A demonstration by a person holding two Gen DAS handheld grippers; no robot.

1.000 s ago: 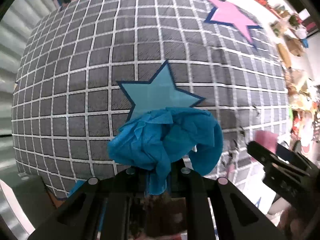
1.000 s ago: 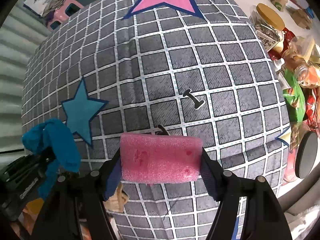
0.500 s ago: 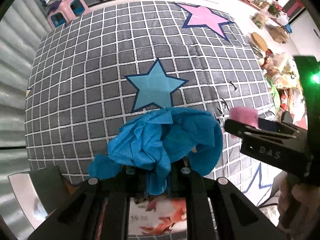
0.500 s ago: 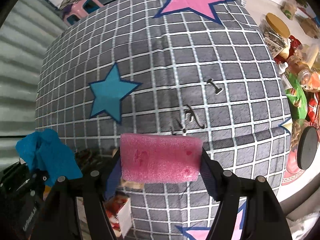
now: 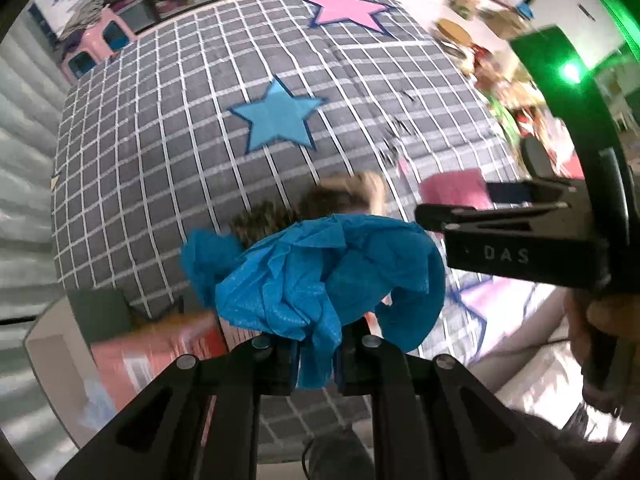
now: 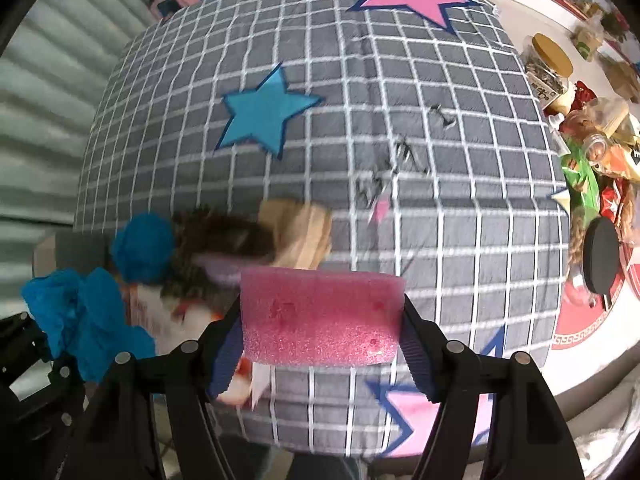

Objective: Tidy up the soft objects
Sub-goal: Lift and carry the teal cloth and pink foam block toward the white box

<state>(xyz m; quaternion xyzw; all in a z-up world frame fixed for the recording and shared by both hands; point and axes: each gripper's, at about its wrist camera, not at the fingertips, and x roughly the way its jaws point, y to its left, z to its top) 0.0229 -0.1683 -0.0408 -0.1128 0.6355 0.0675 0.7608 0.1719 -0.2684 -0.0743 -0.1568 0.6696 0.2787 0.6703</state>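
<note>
Left gripper (image 5: 316, 354): clamping a crumpled blue cloth (image 5: 320, 276), hanging above the near edge of the checked mat (image 5: 160, 152).
Right gripper (image 6: 320, 324): squeezing a pink foam block (image 6: 320, 316) between both fingers, above the mat's near edge.

Grid-patterned cloth (image 6: 460, 208) with stars; cork-lidded jar (image 6: 548, 66) beside it.
</note>
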